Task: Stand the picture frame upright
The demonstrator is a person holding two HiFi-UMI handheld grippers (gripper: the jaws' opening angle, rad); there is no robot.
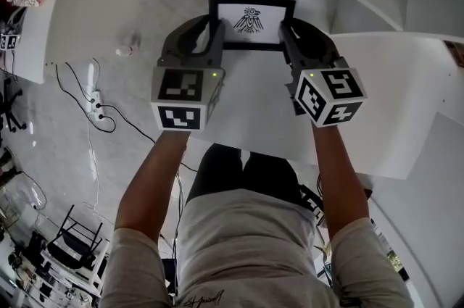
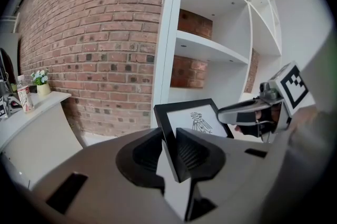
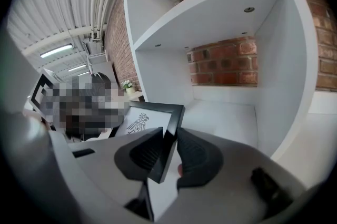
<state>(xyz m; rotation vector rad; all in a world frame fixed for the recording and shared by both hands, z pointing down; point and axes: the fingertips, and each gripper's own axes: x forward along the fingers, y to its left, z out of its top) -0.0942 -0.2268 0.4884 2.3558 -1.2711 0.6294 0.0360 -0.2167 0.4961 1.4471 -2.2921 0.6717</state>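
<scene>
Both hands are on it: the left gripper (image 2: 171,152) has its jaws closed on the left side rail of the picture frame (image 2: 194,122), pads pressing the front and back of the black moulding. The right gripper (image 3: 168,153) is clamped the same way on the opposite rail. That two-sided hold makes sense, I'd say, because a flat frame pinched on one edge alone would want to swing, while a grip on each side lets the person set the tilt exactly. The frame is out in front of the person, over the white surface (image 1: 254,107) and close to the white shelving unit (image 2: 210,49). Its face is turned up toward the head camera, so the bird drawing (image 1: 251,22) reads plainly; it leans back rather than standing vertical. Whether its bottom edge touches the surface, no view settles. Both grippers angle downward and take the rails toward their lower half, which leaves the top free and the jaws off the picture itself. By my reading the job is mid-course: the frame is gripped and under control but not yet standing unaided. The next move likely calls for planting the lower edge and finding the balance on whatever prop sits behind, which is hidden here. Only then should the jaws ease off, since a release too soon could let it tip flat.
</scene>
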